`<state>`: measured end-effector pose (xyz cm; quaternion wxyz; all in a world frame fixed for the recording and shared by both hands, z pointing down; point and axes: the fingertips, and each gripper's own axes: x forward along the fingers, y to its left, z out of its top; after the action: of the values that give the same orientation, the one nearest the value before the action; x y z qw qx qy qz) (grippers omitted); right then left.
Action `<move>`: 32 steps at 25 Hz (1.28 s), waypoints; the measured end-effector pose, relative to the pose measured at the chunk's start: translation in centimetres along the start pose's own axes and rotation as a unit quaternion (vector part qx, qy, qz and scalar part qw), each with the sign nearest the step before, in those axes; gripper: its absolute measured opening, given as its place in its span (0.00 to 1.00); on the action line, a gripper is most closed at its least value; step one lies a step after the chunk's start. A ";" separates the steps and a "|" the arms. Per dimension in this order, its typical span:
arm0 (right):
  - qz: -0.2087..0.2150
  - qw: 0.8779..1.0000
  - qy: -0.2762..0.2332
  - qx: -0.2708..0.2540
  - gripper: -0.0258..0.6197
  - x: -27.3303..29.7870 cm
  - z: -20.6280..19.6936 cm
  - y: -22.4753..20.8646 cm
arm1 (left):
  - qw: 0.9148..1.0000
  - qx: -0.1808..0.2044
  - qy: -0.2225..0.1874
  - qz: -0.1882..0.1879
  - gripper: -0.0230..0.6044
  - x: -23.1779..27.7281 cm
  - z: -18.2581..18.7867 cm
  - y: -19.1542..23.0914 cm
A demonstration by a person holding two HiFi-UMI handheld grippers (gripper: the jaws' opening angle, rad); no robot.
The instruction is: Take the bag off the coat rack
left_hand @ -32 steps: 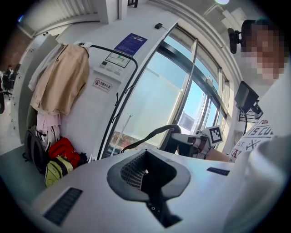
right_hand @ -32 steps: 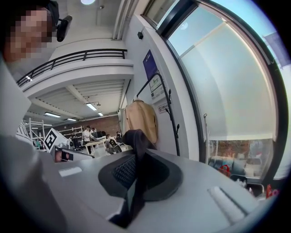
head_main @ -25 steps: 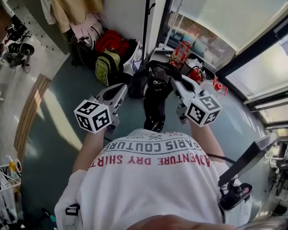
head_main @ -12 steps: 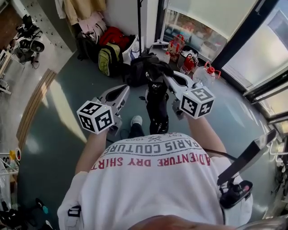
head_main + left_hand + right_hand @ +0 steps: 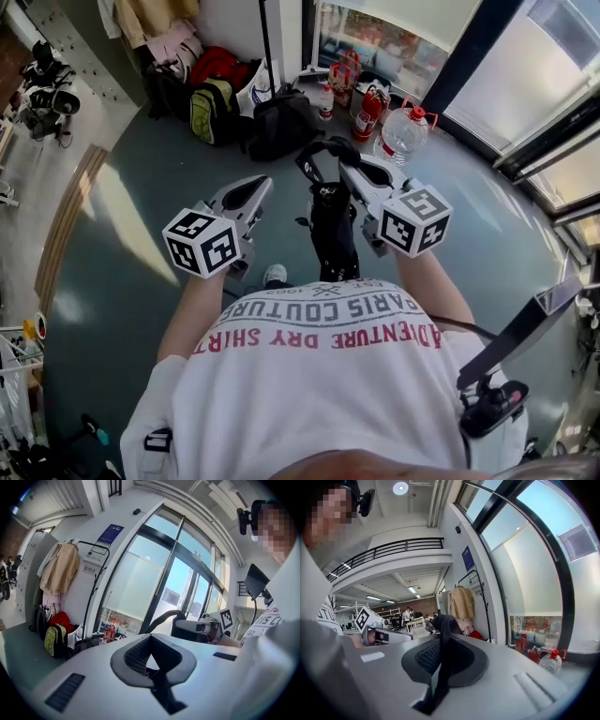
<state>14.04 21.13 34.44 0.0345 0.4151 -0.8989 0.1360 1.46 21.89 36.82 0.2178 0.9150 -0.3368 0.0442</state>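
While the right gripper (image 5: 347, 169) pinches its strap (image 5: 442, 644), the black bag (image 5: 333, 239) hangs just beneath (left gripper (image 5: 255, 185) closed, empty).

Bag (image 5: 330, 230): black, soft and narrow. I see it hanging upright by its looped strap (image 5: 439, 639), which is pinched between the jaws of the right gripper (image 5: 349, 171).
Coat rack (image 5: 266, 42): thin black pole, upright by the white wall, well apart from the bag.
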 end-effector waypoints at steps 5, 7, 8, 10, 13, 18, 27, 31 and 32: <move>-0.003 1.000 -0.007 0.001 0.06 -2.9 -0.1 1.0 | 1.000 0.003 0.002 -0.005 0.04 -0.8 -0.4 -2.3; -0.002 1.000 -0.009 0.000 0.06 -3.3 0.2 1.5 | 1.000 0.006 0.001 -0.007 0.04 -1.2 -0.1 -2.9; -0.002 1.000 -0.010 -0.001 0.06 -3.3 0.5 1.7 | 1.000 0.008 0.000 -0.008 0.04 -1.5 0.3 -3.0; -0.002 1.000 -0.012 0.001 0.06 -3.1 1.2 2.0 | 1.000 0.012 0.001 -0.008 0.04 -1.8 1.0 -3.1; -0.001 1.000 -0.016 0.008 0.06 -2.6 2.2 2.2 | 1.000 0.015 0.001 -0.005 0.04 -2.4 2.1 -2.8; 0.000 1.000 -0.015 0.011 0.06 -1.3 2.9 2.6 | 1.000 0.014 -0.002 0.000 0.04 -3.2 2.9 -1.9; 0.008 1.000 -0.022 0.004 0.06 -1.1 1.5 2.6 | 1.000 0.023 -0.006 0.005 0.04 -3.2 1.4 -2.0; 0.008 1.000 -0.020 0.006 0.06 -1.0 1.4 2.8 | 1.000 0.022 -0.005 0.004 0.04 -3.3 1.5 -1.9; 0.007 1.000 -0.021 0.007 0.06 -1.0 1.1 2.7 | 1.000 0.023 -0.005 0.004 0.04 -3.2 1.2 -1.8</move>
<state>12.75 23.27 32.61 0.0116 0.4114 -0.9016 0.1333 0.09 24.54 34.32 0.1946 0.9185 -0.3410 0.0479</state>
